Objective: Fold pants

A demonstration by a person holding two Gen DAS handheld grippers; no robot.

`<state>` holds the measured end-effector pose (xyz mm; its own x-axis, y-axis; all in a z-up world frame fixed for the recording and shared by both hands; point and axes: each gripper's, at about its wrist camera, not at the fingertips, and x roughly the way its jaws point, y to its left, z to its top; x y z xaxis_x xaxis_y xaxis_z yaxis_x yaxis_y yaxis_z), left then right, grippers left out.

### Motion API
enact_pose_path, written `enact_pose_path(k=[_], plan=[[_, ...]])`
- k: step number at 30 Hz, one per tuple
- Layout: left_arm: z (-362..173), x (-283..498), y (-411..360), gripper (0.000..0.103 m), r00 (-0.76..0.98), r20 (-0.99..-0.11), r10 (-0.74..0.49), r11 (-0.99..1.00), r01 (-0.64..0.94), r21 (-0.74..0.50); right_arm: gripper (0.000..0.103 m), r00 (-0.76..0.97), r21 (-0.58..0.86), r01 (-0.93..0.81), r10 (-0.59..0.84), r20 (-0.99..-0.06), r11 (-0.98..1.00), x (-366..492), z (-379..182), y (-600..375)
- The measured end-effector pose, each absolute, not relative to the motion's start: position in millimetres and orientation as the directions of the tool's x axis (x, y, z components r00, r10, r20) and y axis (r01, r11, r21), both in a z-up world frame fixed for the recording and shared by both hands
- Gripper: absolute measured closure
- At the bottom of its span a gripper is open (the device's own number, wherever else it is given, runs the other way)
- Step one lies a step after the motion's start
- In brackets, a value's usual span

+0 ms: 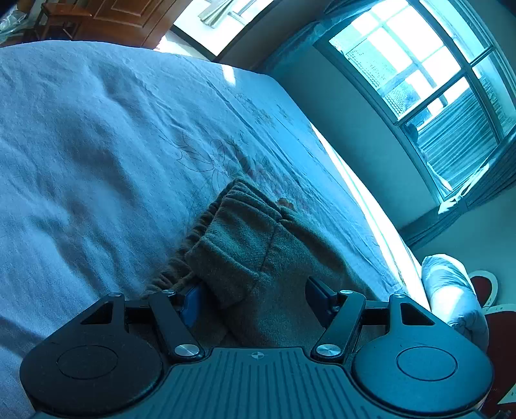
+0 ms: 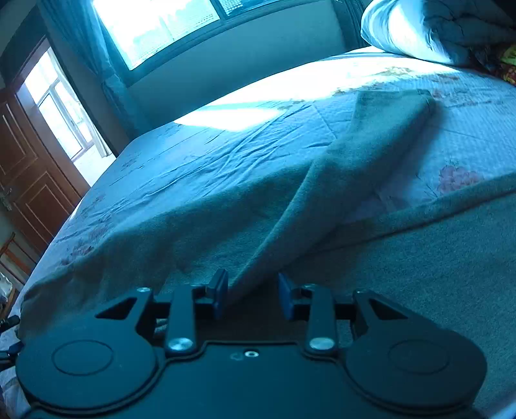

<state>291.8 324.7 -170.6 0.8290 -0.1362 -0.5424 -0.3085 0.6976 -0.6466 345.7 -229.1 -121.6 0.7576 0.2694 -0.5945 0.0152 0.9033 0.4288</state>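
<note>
Grey-green fleece pants [image 1: 258, 245] lying on bed's wrinkled pale-blue floral sheet [image 1: 96, 154]; sunlit windows [image 1: 419, 64] behind. Left claw [image 1: 254, 299] and right claw [image 2: 253, 296] both spread, straddling cloth.

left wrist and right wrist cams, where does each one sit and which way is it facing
Left wrist: rides on the left gripper, looking along its open fingers over the pants waistband, across the bed toward a window.
Right wrist: rides on the right gripper, fingers apart, facing the pants legs, a pillow and a door.
Shared: pants, bed.
</note>
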Motion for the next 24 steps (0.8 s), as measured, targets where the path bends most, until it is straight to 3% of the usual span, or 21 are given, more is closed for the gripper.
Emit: enact_pose_path(k=[3, 4, 5, 6, 10, 14, 17, 22, 24], plan=[[-174.0, 303.4, 325.0, 0.037, 0.822, -0.553, -0.137, 0.689, -0.322, -0.649, 0.075, 0.741, 0.531, 0.097, 0.296, -0.603, 0.841, 365.4, -135.8, -241.5], [-174.7, 306.7, 324.8, 0.041, 0.818, -0.559, -0.132, 0.696, -0.325, -0.64, 0.079, 0.736, 0.551, 0.113, 0.303, -0.605, 0.827, 369.1, -139.1, -245.1], [-174.8, 310.9, 323.2, 0.049, 0.811, -0.572, -0.121, 0.714, -0.329, -0.618, 0.093, 0.734, 0.559, 0.111, 0.311, -0.603, 0.822, 373.7, -140.8, -247.9], [-175.0, 314.6, 321.4, 0.063, 0.803, -0.585, -0.115, 0.73, -0.331, -0.598, 0.1, 0.734, 0.545, 0.099, 0.309, -0.605, 0.832, 375.9, -139.9, -248.1], [-169.8, 325.1, 332.2, 0.074, 0.802, -0.568, -0.186, 0.72, -0.282, -0.634, 0.102, 0.766, 0.484, -0.004, 0.314, -0.56, 0.875, 364.0, -116.4, -243.5], [-135.0, 320.4, 340.0, 0.077, 0.838, -0.486, -0.249, 0.706, -0.187, -0.683, 0.102, 0.817, 0.475, -0.104, 0.348, -0.461, 0.874, 340.2, -73.9, -247.6], [-119.3, 300.8, 339.2, 0.077, 0.826, -0.506, -0.248, 0.738, -0.178, -0.651, 0.102, 0.821, 0.437, -0.173, 0.374, -0.431, 0.883, 309.5, -54.4, -250.3], [-168.2, 272.4, 337.7, 0.076, 0.724, -0.655, -0.216, 0.789, -0.265, -0.554, 0.101, 0.728, 0.33, -0.155, 0.334, -0.599, 0.931, 279.8, -114.7, -243.4], [-178.7, 265.1, 337.9, 0.074, 0.749, -0.628, -0.212, 0.766, -0.272, -0.583, 0.099, 0.704, 0.33, -0.12, 0.315, -0.636, 0.936, 275.6, -141.2, -242.9]])
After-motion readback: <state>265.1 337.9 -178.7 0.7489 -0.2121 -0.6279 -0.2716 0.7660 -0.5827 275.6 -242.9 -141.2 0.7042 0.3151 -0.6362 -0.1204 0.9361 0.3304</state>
